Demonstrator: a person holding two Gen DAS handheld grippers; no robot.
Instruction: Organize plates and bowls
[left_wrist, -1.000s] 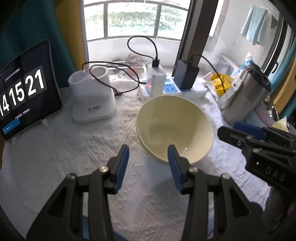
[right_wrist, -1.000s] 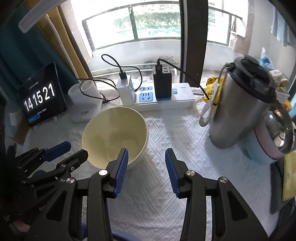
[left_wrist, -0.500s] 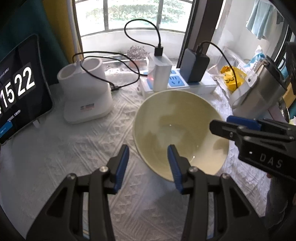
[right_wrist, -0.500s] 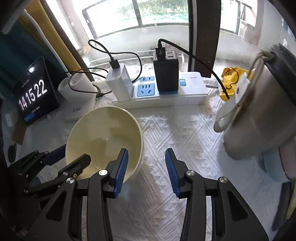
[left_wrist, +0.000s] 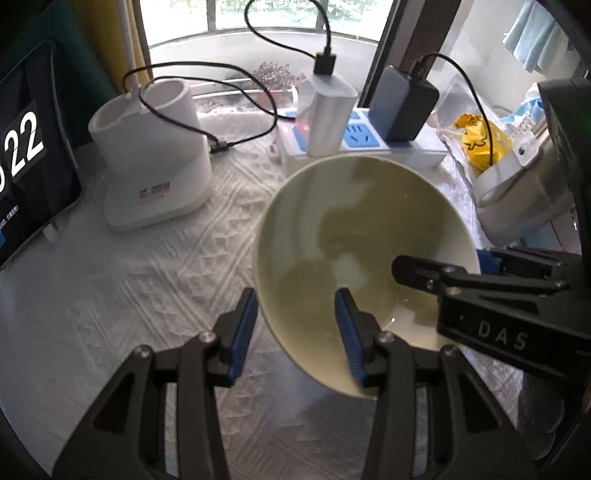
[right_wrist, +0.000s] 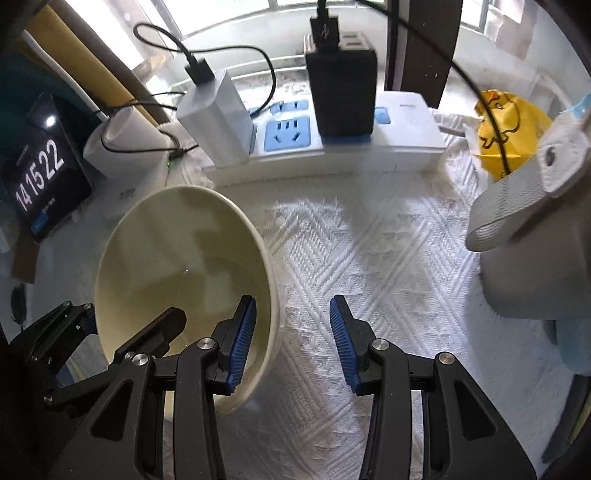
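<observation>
Both grippers straddling the rim of one cream bowl.

The bowl (left_wrist: 354, 240) sits centre frame on the white cloth (left_wrist: 129, 288); the left gripper (left_wrist: 295, 332) and right gripper (right_wrist: 291, 339) each gape apart over opposite walls, one finger inside, probably for a two-sided lift. Power strip (right_wrist: 332, 147) lies beyond.

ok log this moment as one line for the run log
step: grasp bowl | left gripper: open, straddling near rim | right gripper: open, straddling rim | bowl on tablecloth, not clamped

Bare cloth (right_wrist: 369, 258) between bowl (right_wrist: 177, 258) and steel jug (right_wrist: 535, 258).
</observation>
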